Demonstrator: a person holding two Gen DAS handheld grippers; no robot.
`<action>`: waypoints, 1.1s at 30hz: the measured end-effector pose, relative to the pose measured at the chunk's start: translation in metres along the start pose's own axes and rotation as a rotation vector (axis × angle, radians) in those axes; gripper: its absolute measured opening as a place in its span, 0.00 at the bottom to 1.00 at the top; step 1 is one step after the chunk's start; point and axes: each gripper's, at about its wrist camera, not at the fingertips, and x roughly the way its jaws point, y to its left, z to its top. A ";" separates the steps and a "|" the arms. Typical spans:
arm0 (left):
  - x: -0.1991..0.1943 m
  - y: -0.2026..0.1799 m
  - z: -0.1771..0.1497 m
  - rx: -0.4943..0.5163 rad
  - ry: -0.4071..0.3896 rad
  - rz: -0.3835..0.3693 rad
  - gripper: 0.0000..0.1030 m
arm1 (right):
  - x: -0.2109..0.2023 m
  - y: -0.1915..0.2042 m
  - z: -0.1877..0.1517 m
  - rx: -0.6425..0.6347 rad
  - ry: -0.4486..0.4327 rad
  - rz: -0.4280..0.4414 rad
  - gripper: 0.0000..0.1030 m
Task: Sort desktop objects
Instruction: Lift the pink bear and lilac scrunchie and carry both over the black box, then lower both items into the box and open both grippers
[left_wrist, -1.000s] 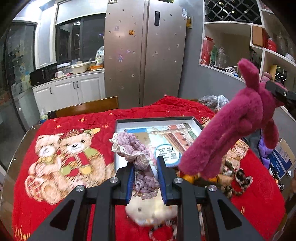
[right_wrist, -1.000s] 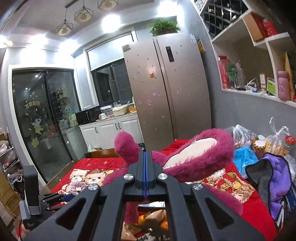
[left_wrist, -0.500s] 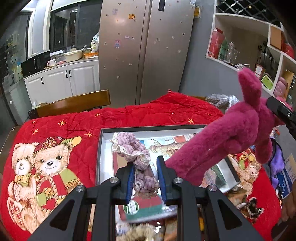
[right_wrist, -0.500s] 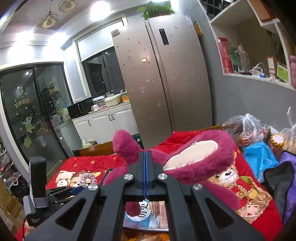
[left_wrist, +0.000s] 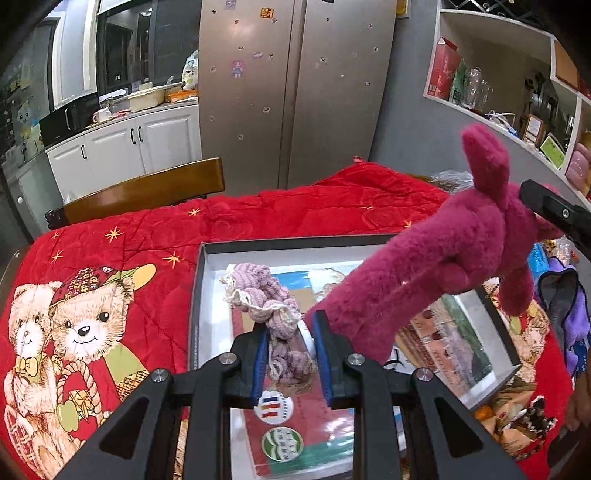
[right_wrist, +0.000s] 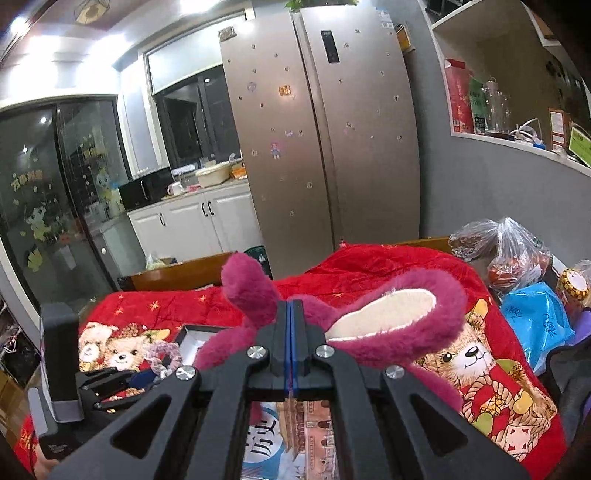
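Observation:
My left gripper (left_wrist: 290, 354) is shut on a pink and cream knitted scrunchie (left_wrist: 266, 299) and holds it above a shallow dark-rimmed box (left_wrist: 195, 295) lined with printed cards. My right gripper (right_wrist: 290, 334) is shut on a magenta plush toy (right_wrist: 369, 325), which hangs over the right half of the box in the left wrist view (left_wrist: 424, 266). The left gripper with the scrunchie also shows at the lower left of the right wrist view (right_wrist: 162, 356).
A red quilt with teddy bears (left_wrist: 85, 325) covers the table. A wooden chair back (left_wrist: 147, 192) stands at the far edge. Plastic bags (right_wrist: 517, 254), a blue bag (right_wrist: 535, 321) and purple cloth (left_wrist: 569, 306) lie at the right. Small items (left_wrist: 517, 424) lie near the box's right corner.
Both grippers have moved forward over the box, each keeping its hold. The plush now hangs lower over the box's right half, and the scrunchie is above the box's left part.

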 end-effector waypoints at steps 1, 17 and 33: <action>0.002 0.001 0.000 0.003 0.000 0.010 0.23 | 0.003 0.000 -0.001 -0.003 0.010 -0.004 0.00; 0.032 0.013 -0.008 -0.030 0.101 -0.037 0.23 | 0.060 -0.024 -0.031 0.049 0.186 0.001 0.00; 0.049 0.020 -0.015 -0.056 0.182 -0.053 0.25 | 0.070 -0.023 -0.040 0.020 0.205 -0.030 0.01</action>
